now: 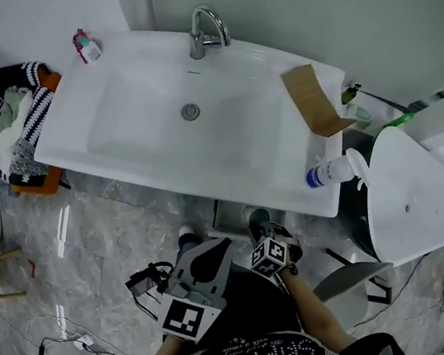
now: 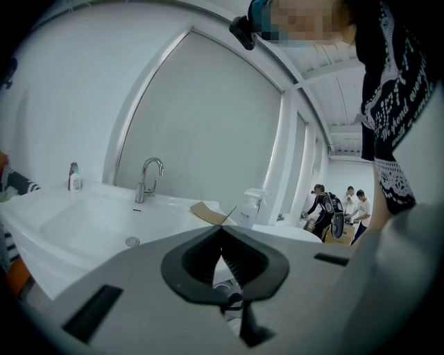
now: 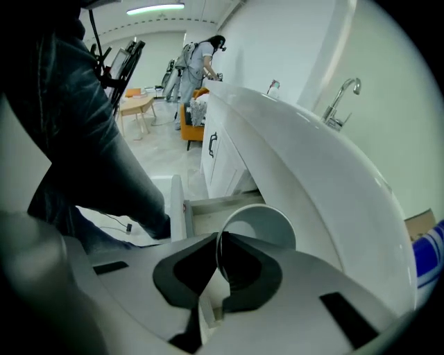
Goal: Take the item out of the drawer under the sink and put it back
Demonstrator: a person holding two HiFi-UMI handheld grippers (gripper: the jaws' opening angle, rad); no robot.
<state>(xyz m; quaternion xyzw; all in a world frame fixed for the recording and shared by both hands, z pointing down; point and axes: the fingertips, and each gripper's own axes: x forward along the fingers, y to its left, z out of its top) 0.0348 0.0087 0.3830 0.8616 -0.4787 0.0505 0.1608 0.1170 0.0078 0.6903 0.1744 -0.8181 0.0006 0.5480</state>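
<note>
Cup (image 3: 267, 220) is the thing to mind. Your right tool (image 3: 220, 239) has its jaws pinched almost fully shut on the cup's thin white rim. The cup hangs just over the open drawer (image 3: 215, 205), close under the front lip of the sink (image 3: 326, 180). It looks like you are on the taking-out part, so bring the cup toward you first and only then lift. That way it should not knock the lip above it. You hold it only by the edge, so it may swing or slip. Squeeze firmly, go slowly, and do not twist your wrist fast. Your left tool (image 2: 222, 232) has its jaws together with nothing in them. It is out in front of the sink, apart from the cup. It is best to hold it off to the side so the two tools do not bump. When you put the cup back, line it up over the drawer and lower it straight down. Let it rest on the drawer floor before you open the jaws, because a drop could tip it over. Watch the spray bottle (image 1: 331, 172) at the near corner of the sink too, since a raised elbow could push it off. The empty left tool looks like the easy one for pushing the drawer front shut at the end.
</note>
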